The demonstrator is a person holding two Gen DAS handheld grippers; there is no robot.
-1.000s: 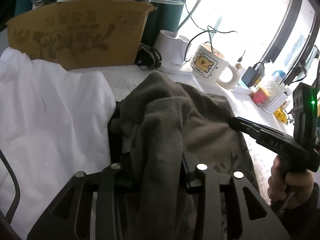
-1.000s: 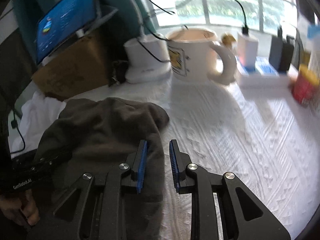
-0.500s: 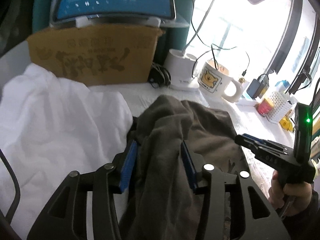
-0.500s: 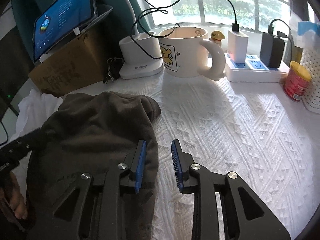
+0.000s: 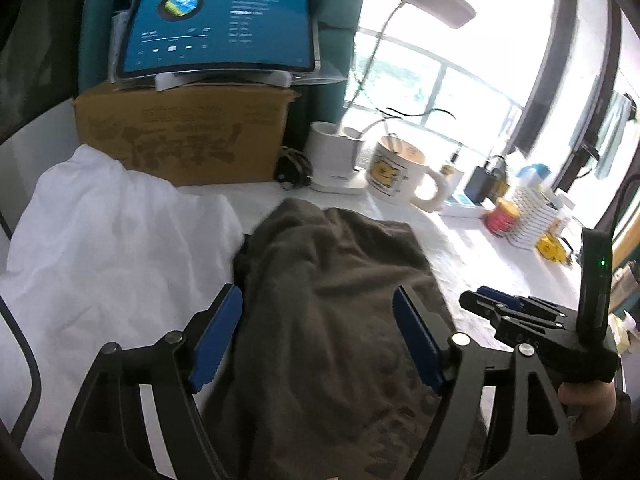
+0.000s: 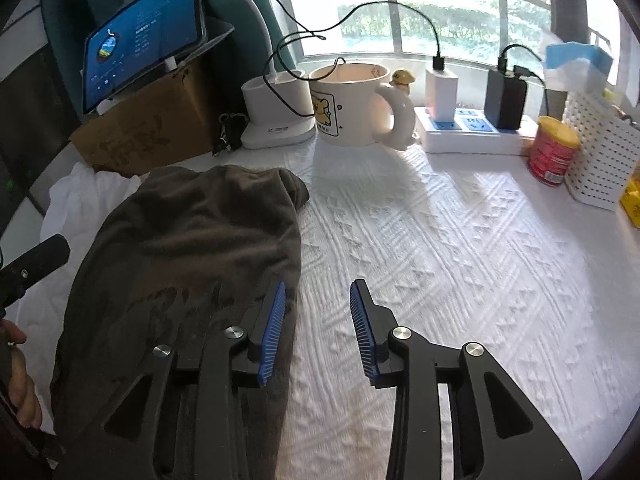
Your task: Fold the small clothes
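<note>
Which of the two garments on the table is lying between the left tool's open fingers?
The dark grey-brown garment, lying between the left tool fingers. The white garment lies crumpled to its left, outside them, in front of the cardboard box.

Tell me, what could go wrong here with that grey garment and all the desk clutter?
The grey garment lies bunched, not flat, so a fold may come out crooked. The white cloth touches its edge and might get dragged along. A wide sweep could knock the mug or snag a cable.
</note>
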